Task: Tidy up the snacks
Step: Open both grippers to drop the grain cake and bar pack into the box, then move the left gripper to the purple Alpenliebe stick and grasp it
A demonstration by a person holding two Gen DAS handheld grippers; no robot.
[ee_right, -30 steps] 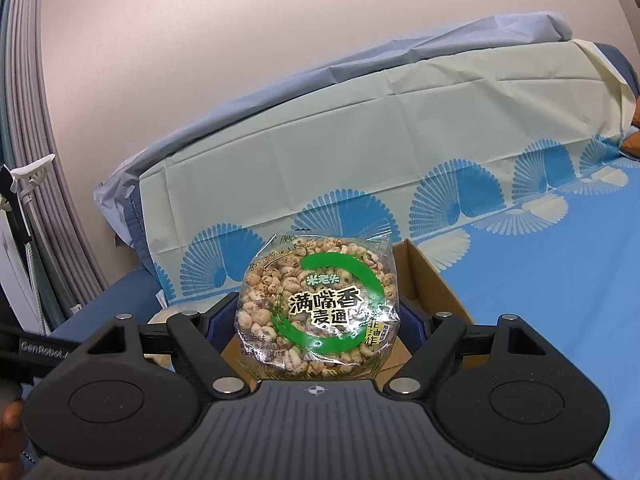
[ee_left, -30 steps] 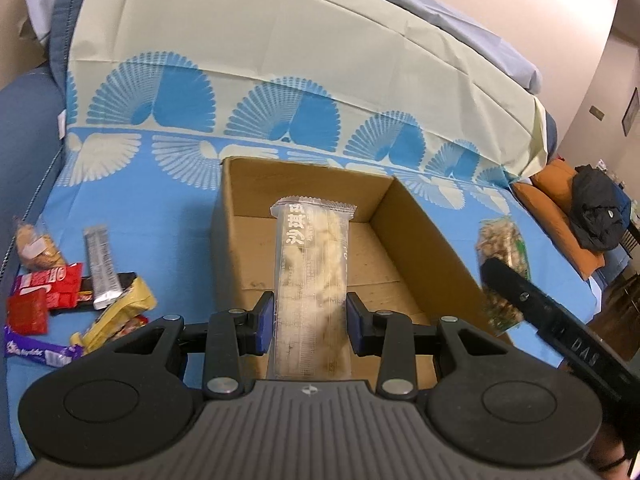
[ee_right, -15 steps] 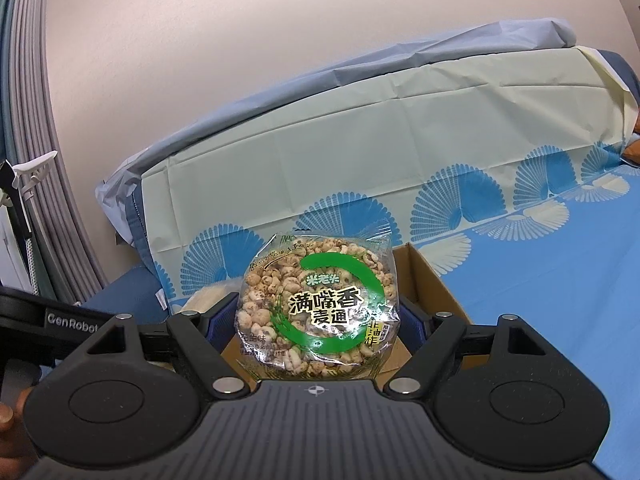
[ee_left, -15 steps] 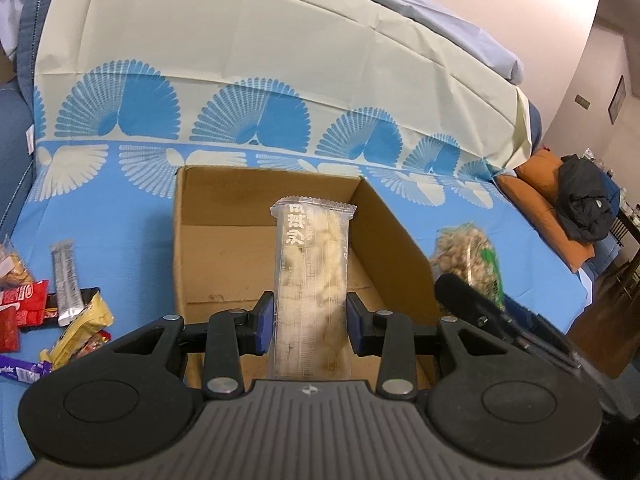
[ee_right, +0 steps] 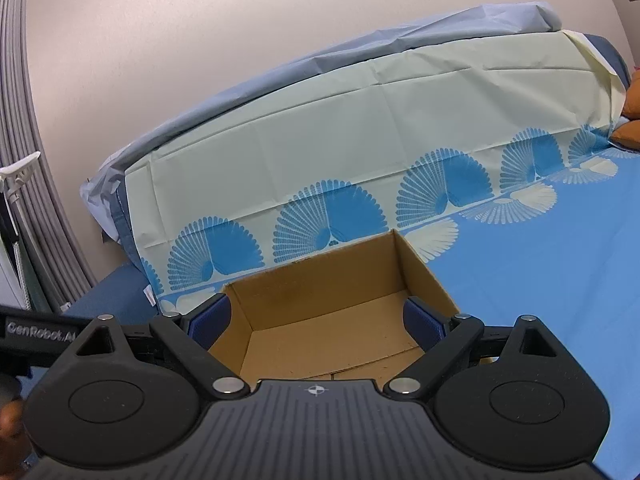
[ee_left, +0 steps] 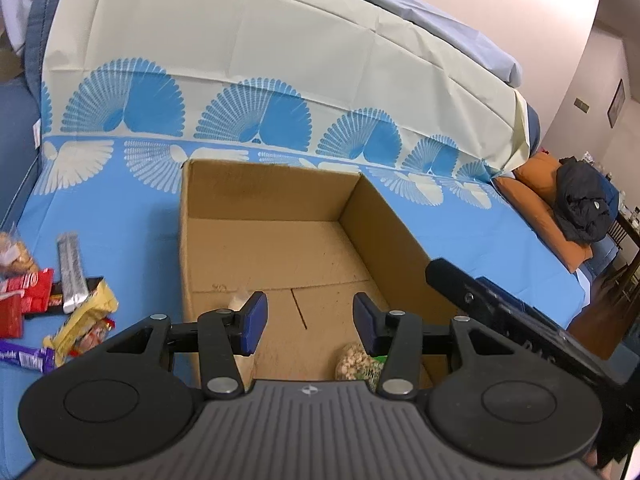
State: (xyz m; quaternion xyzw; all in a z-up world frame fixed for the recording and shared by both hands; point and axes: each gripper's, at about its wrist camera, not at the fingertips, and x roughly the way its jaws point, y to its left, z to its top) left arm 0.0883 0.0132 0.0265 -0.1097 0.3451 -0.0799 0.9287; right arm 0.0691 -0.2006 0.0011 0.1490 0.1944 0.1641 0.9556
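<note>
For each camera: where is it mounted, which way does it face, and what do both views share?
Left wrist: on the left gripper, looking down into the cardboard box; its open fingers and the right gripper's arm show.
Right wrist: on the right gripper, facing the box and sofa back; open fingers show.
Shared: the box, blue cover.

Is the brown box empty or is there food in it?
Not empty. The cardboard box has a puffed-grain bag and a pale packet on its near floor, half hidden behind the open left tongs.

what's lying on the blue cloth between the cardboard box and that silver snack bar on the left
Nothing: in the left wrist view, only bare blue cloth separates the cardboard box from the silver snack bar.
</note>
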